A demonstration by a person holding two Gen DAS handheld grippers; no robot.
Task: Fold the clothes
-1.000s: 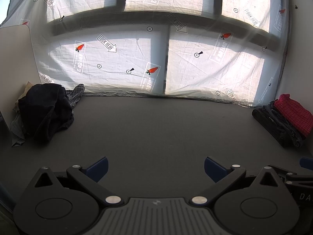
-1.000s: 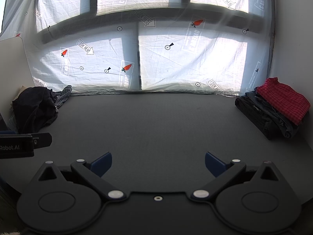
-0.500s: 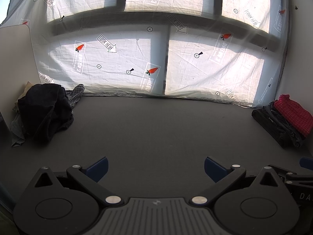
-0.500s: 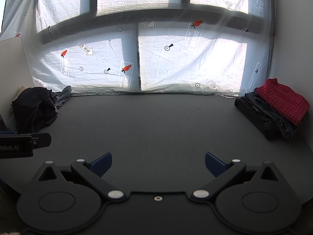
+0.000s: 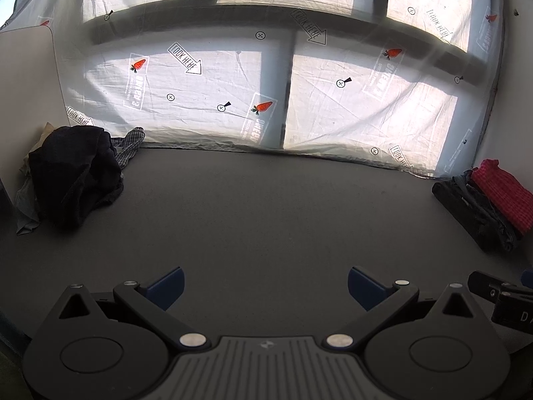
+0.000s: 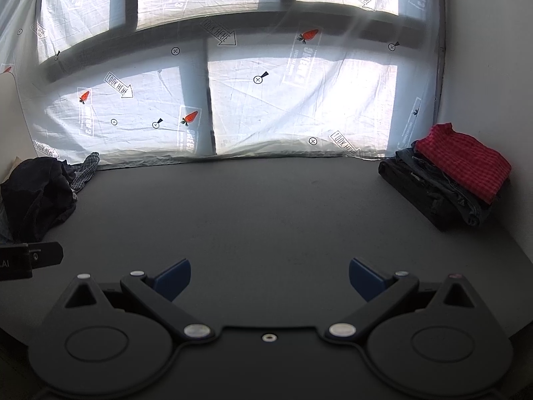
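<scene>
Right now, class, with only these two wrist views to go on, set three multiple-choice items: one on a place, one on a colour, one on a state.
1. Where does the unfolded heap of clothes lie on the table?
A. far left corner
B. centre
C. far right corner

2. What colour is the top garment of the folded stack?
A. white
B. green
C. red

3. How do the jaws of the left gripper stand?
A. shut on cloth
B. open, empty
C. shut, empty

Answers:
1 A, the heap sits beside the left wall.
2 C, red checked cloth lies on top.
3 B, bare table shows between the blue fingers.
</scene>
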